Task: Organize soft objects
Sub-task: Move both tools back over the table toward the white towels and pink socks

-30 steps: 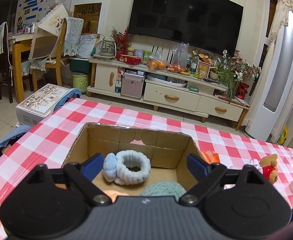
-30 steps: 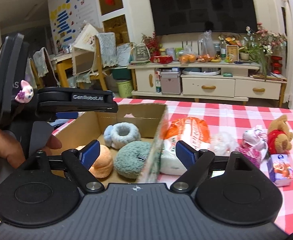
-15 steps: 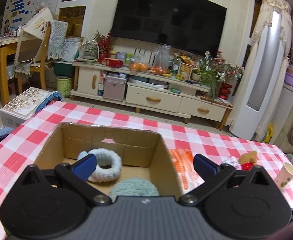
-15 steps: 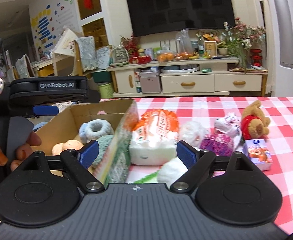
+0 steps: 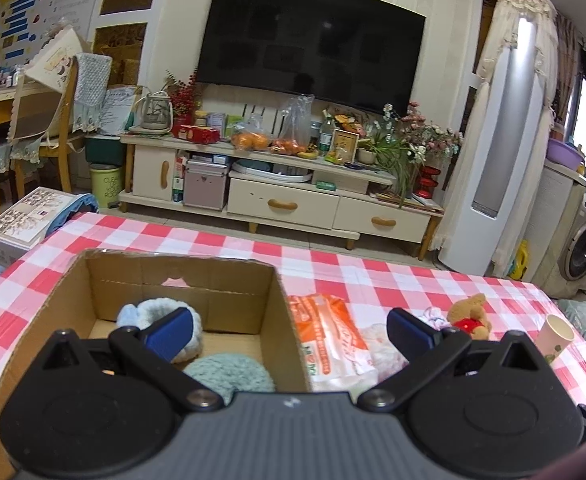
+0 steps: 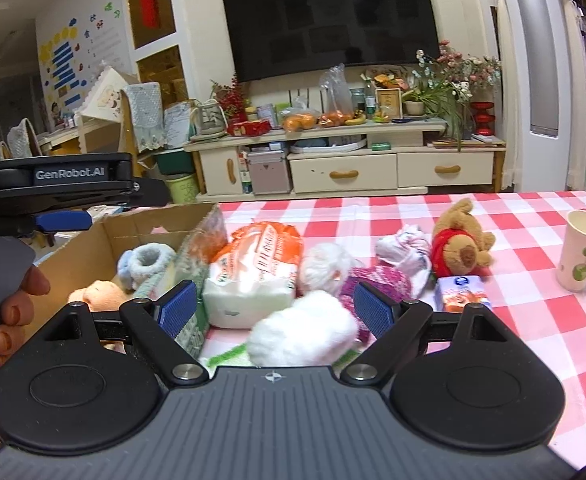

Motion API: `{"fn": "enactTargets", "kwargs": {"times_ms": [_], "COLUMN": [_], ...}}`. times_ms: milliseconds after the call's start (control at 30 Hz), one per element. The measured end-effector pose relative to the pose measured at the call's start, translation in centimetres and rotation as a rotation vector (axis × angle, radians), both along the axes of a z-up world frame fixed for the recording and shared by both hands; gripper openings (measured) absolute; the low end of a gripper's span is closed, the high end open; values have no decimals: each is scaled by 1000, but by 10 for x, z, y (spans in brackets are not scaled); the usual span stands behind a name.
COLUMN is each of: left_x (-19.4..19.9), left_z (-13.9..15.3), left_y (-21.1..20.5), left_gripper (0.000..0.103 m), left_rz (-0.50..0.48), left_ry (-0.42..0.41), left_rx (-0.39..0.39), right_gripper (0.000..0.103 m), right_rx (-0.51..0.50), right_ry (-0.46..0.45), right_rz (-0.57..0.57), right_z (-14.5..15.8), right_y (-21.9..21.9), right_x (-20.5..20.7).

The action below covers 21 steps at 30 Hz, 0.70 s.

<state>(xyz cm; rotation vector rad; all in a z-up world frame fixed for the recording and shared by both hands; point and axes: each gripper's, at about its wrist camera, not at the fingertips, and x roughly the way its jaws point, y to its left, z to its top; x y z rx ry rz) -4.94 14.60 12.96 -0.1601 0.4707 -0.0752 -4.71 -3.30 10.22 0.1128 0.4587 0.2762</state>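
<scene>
Both empty: left gripper (image 5: pixel 289 330) wide over the cardboard box (image 5: pixel 281 300) wall, right gripper (image 6: pixel 275 306) wide.

Red-and-white checked tablecloth (image 5: pixel 373 276)

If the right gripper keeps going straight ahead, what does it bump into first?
Most likely the fluffy white ball, which lies right between the open right gripper fingers. The orange-and-white bag sits just beyond it, though depth is hard to judge.
</scene>
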Motion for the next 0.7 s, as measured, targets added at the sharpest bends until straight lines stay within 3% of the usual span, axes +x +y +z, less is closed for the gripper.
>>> {"fn": "enactTargets", "kwargs": {"times_ms": [700], "left_x": [-7], "left_z": [-8], "left_y": [-54], "left_gripper": [102], "left_rz": [-123], "left_ry": [-13], "left_rx": [97], "right_gripper": [103], "right_rx": [20], "right_ry": [25], "right_rz": [-138], "right_z": [-14], "right_y": [-40], "right_x": [-6]}}
